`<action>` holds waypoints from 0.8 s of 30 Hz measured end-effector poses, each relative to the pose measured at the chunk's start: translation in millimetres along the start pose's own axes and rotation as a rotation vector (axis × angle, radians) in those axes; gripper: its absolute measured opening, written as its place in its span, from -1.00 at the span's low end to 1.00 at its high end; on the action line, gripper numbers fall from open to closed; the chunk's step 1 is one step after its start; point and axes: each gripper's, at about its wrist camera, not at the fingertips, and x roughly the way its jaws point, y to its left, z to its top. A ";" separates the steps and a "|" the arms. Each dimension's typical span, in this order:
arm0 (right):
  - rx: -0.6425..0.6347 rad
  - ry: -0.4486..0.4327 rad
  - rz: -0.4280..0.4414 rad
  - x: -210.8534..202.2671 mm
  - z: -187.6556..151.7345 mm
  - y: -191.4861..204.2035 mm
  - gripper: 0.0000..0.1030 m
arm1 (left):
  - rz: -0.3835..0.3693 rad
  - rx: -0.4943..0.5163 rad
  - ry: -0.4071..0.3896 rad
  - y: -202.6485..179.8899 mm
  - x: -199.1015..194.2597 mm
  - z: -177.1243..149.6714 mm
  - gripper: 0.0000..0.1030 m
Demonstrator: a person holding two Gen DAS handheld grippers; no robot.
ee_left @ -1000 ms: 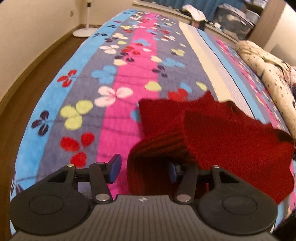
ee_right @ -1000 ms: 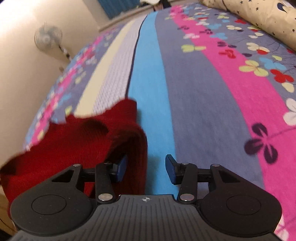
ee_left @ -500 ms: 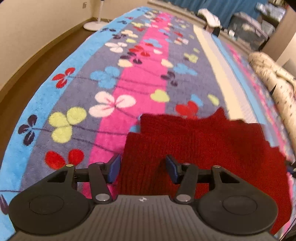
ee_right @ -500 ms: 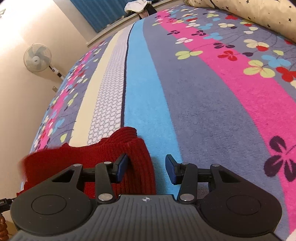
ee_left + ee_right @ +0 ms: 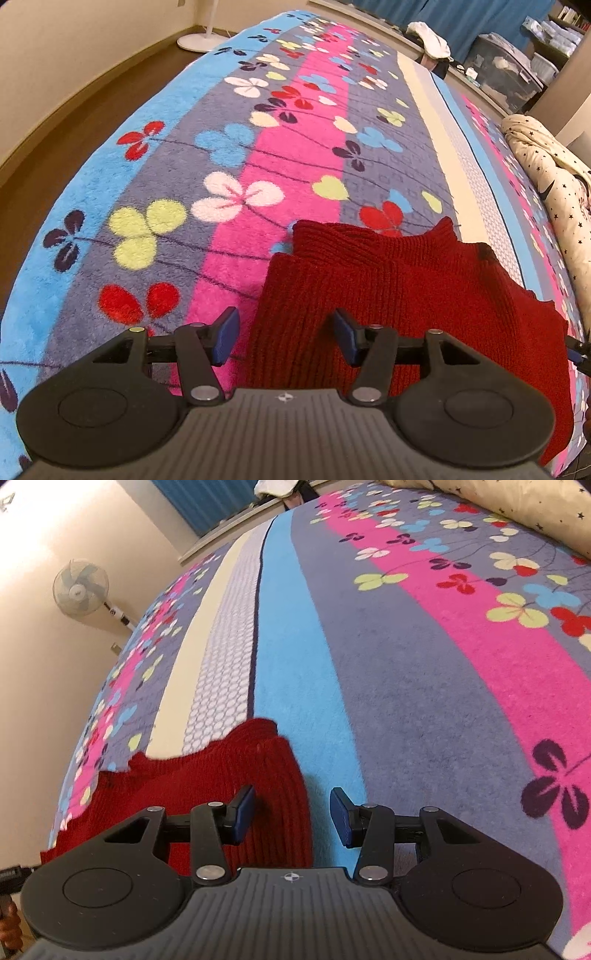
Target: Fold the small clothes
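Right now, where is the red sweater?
The red sweater lies on the flowery blanket, at the near edge of the bed. In both wrist views its corners sit between the open fingers, lower right in the left view, lower left in the right.

Left claw (image 5: 284, 339) angled down, jaws parted. Right claw (image 5: 291, 816) angled down, jaws parted.

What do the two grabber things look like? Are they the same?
Yes, they match. The left gripper and the right gripper are each matte black, with two round discs at the sides, a ribbed grey plate in the middle bearing a small cross-in-circle mark, silver rivets on the linkage bars, and blue pads on the jaws.
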 end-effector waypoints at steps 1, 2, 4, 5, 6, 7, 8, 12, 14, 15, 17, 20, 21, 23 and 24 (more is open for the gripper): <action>-0.009 0.003 -0.001 -0.2 -1.0 1.1 -0.09 | 0.001 0.001 0.000 -0.2 -0.3 -0.5 0.18; -0.015 0.003 -0.002 -0.8 -1.7 2.4 -0.09 | 0.003 0.003 0.000 -0.4 -0.4 -1.0 0.18; -0.016 0.003 0.000 -1.7 -2.5 3.1 -0.09 | 0.005 0.006 0.000 -0.4 -1.0 -2.0 0.18; -0.017 0.003 0.000 -2.0 -2.9 3.3 -0.09 | 0.005 0.005 -0.001 -0.2 -1.3 -2.4 0.18; -0.021 0.002 -0.001 -2.3 -3.2 3.8 -0.09 | 0.006 0.005 -0.001 -0.3 -1.6 -2.6 0.18; -0.025 0.001 -0.003 -2.4 -3.9 4.5 -0.10 | 0.006 0.007 -0.001 -0.2 -1.4 -2.5 0.18; -0.028 0.000 -0.003 -2.6 -4.5 5.1 -0.18 | 0.005 0.009 -0.001 0.0 -1.1 -2.3 0.18; -0.045 -0.006 0.007 -3.2 -6.0 9.0 -0.50 | 0.004 0.008 0.001 0.1 -1.4 -2.7 0.18; -0.069 -0.012 -0.002 -3.3 -7.2 12.5 -0.73 | 0.005 0.009 0.001 0.3 -1.4 -3.1 0.18; -0.075 -0.014 -0.003 -3.5 -7.7 13.4 -0.73 | 0.004 0.009 0.001 0.3 -1.4 -3.2 0.18; -0.083 -0.020 -0.006 -4.5 -7.6 14.2 -0.75 | 0.002 0.009 0.002 0.5 -1.1 -3.5 0.16; -0.096 -0.034 -0.008 -6.6 -7.9 15.8 -0.77 | -0.011 0.019 0.002 -1.2 -0.8 -4.5 -0.10; -0.095 -0.041 -0.008 -7.5 -7.7 15.9 -0.77 | -0.022 0.032 0.004 -2.9 -0.7 -5.2 -0.37; -0.092 -0.061 -0.005 -10.5 -7.0 16.3 -0.78 | -0.030 0.085 -0.002 -10.4 -1.5 -6.1 -0.72; -0.093 -0.073 -0.003 -12.2 -5.8 16.5 -0.78 | -0.018 0.116 -0.020 -14.0 -4.5 -6.7 -0.74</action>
